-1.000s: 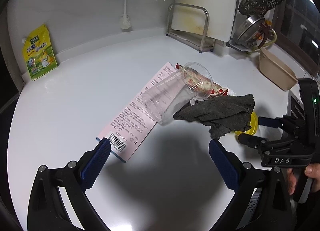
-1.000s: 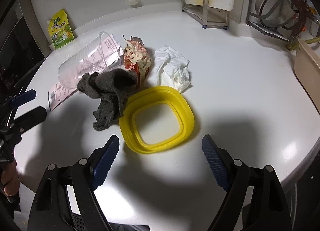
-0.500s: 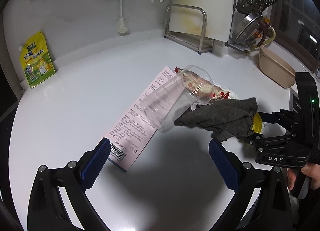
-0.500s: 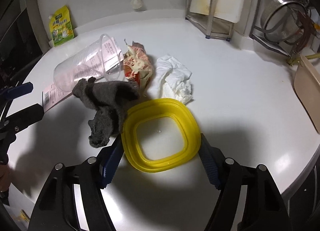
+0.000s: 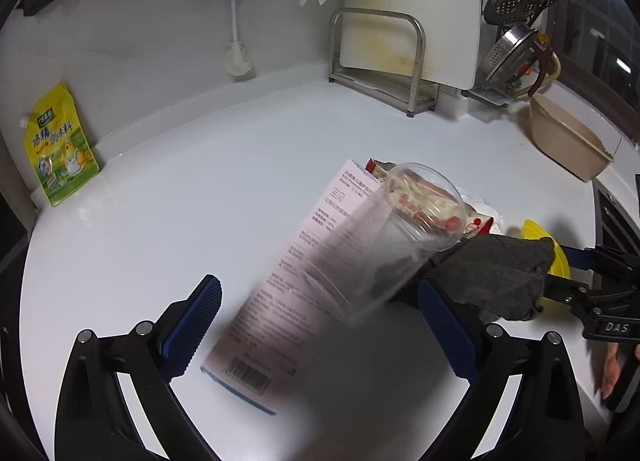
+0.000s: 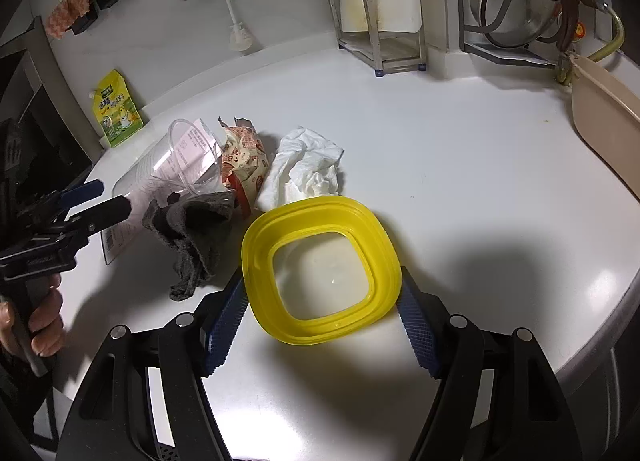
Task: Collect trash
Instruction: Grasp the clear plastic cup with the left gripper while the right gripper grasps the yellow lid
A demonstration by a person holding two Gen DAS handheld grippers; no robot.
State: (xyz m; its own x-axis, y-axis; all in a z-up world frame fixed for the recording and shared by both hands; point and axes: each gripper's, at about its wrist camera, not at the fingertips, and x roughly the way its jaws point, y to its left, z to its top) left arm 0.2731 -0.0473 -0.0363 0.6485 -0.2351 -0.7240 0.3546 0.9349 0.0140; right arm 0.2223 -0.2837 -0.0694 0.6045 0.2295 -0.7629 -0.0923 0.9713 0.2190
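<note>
the right tool (image 6: 320,325) straddles the yellow lid (image 6: 320,269) lying flat on the white surface (image 6: 460,165), its blue pads (image 6: 224,321) hard against the lid's two outer edges, so it looks gripped, though real pressure is hard to confirm. the lid seems light, thin plastic, somewhat flexible, best held across its raised rim. the left tool (image 5: 320,341) stands wide open and empty, with the clear plastic cup (image 5: 376,241) lying on its side between and ahead of its pads, atop a pink leaflet (image 5: 288,293). the cup looks light, slippery and easily crushed; take it gently across the body. a soft grey rag (image 6: 192,233), snack wrapper (image 6: 244,165) and crumpled tissue (image 6: 308,165) lie between the cup and the lid
</note>
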